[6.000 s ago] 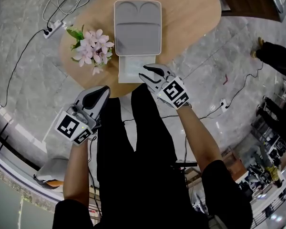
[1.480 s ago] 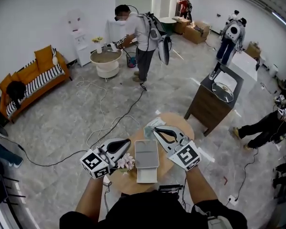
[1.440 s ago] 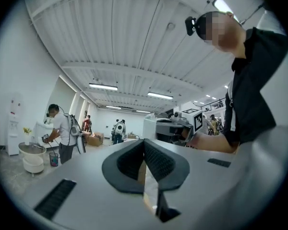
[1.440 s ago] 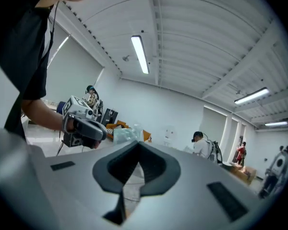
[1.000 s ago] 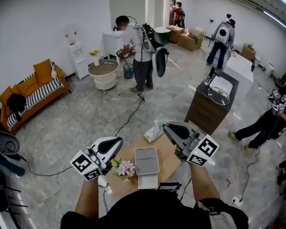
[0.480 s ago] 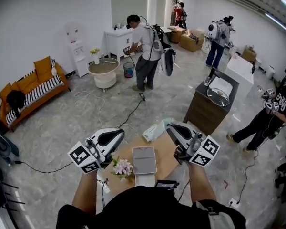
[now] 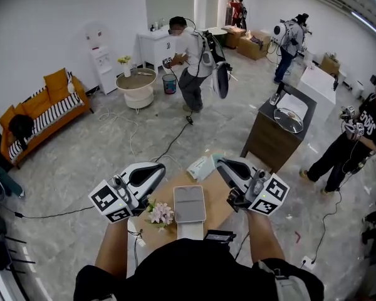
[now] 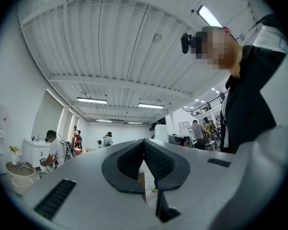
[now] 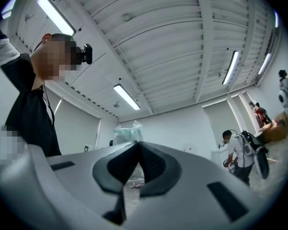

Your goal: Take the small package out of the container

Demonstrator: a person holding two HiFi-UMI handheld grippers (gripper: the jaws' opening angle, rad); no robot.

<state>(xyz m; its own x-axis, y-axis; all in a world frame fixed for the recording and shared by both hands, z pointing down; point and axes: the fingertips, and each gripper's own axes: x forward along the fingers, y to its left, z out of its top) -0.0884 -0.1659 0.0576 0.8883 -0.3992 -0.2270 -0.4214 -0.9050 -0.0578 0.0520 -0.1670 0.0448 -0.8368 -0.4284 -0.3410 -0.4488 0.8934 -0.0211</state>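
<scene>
The small package (image 7: 200, 166), a crinkled pale-green bag, hangs in the air above the far edge of the round wooden table (image 7: 224, 199). My right gripper (image 7: 218, 161) is shut on it. In the right gripper view the package (image 9: 125, 132) sticks up just past the closed right gripper (image 9: 138, 143). The grey container (image 7: 190, 203) lies on the table below, between both grippers, with a white part at its near end. My left gripper (image 7: 161, 167) is raised at the left, shut with nothing in it; its pads meet in the left gripper view (image 8: 144, 142).
Pink flowers (image 7: 160, 214) stand on the table left of the container. Beyond are a dark cabinet with a basin (image 7: 279, 127), cables on the floor (image 7: 169, 146), a round side table (image 7: 136, 86), an orange sofa (image 7: 41, 108) and several people standing about.
Six seconds ago both grippers were low at the container; now they are held up level and the right one carries the package. Over the last second the left gripper drifted slightly upward.
</scene>
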